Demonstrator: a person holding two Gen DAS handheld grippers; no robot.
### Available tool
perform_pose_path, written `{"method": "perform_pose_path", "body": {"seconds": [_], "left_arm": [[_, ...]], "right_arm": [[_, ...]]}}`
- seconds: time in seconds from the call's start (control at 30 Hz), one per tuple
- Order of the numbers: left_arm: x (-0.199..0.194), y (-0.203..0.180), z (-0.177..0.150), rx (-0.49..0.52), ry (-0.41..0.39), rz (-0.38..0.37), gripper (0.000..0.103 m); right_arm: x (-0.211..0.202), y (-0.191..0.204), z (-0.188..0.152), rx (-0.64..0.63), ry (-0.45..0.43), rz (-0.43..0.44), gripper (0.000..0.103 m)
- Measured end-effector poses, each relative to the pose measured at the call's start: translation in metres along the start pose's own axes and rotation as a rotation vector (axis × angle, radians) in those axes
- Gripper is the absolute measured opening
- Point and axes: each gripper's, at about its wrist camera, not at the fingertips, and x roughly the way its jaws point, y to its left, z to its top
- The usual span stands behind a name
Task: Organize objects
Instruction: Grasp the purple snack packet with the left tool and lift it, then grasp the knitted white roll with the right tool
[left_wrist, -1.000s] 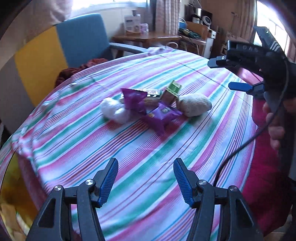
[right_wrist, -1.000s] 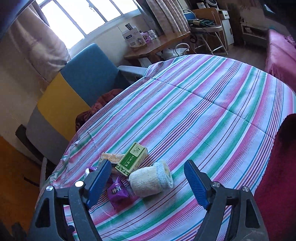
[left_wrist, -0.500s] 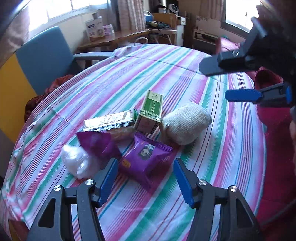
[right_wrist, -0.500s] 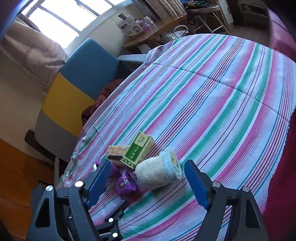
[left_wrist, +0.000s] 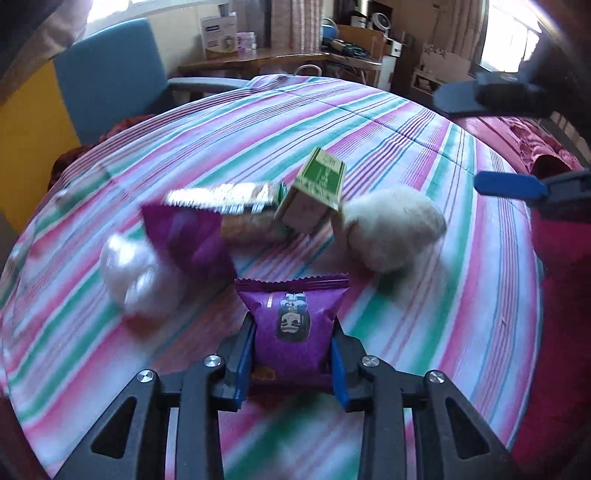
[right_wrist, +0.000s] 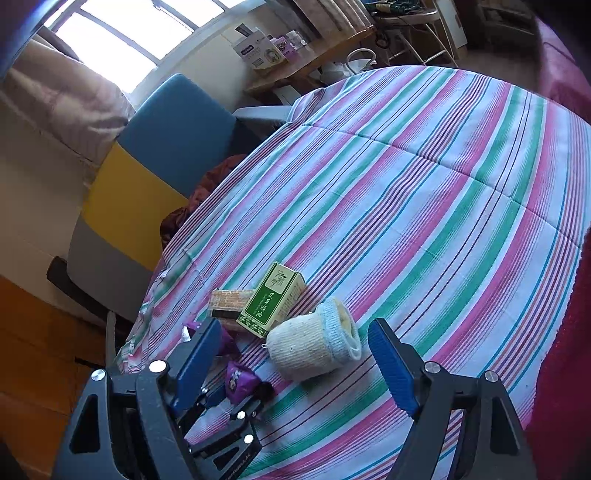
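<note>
On the striped tablecloth (right_wrist: 443, 192) lies a small pile. My left gripper (left_wrist: 293, 328) has its jaws closing, and the blue pads press the sides of a purple snack packet (left_wrist: 291, 302); the right wrist view shows the same packet (right_wrist: 240, 382). Behind it lie a second purple packet (left_wrist: 188, 232), a white plastic bundle (left_wrist: 133, 273), a cracker pack (left_wrist: 229, 195), a green box (right_wrist: 273, 302) and a rolled cream sock (right_wrist: 314, 347). My right gripper (right_wrist: 291, 332) hangs open just above the sock, apart from it.
A blue and yellow chair (right_wrist: 147, 177) stands behind the table's far left edge. A wooden desk (left_wrist: 258, 55) with boxes is beyond it. A red blanket (left_wrist: 554, 295) borders the table on the right.
My left gripper came forward and down to the pile and shut on the near purple packet, which turned square to the jaws. The right gripper stayed open over the sock.
</note>
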Motion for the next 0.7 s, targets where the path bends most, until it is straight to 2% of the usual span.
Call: {"method": "perform_pose_path", "body": {"seconds": [0.17,0.27,0.43,0.5,0.7], "left_arm": [[-0.025,0.002,-0.041,-0.082,-0.010,0.040,0.034],[-0.043,0.008,-0.067,-0.161,-0.020,0.036,0.034],[-0.055,0.012,-0.085,-0.246,-0.038,0.026,0.034],[-0.059,0.013,-0.090,-0.253,-0.043,0.026,0.034],[-0.069,0.010,-0.105,-0.274,-0.055,0.018,0.034]], "right_arm": [[0.003,0.001,-0.001,-0.012,0.010,-0.025,0.082],[0.010,0.003,-0.003,-0.036,0.037,-0.054,0.082],[0.023,0.010,-0.006,-0.093,0.065,-0.117,0.087],[0.027,0.012,-0.008,-0.111,0.073,-0.119,0.094],[0.038,0.025,-0.013,-0.221,0.068,-0.200,0.100]]}}
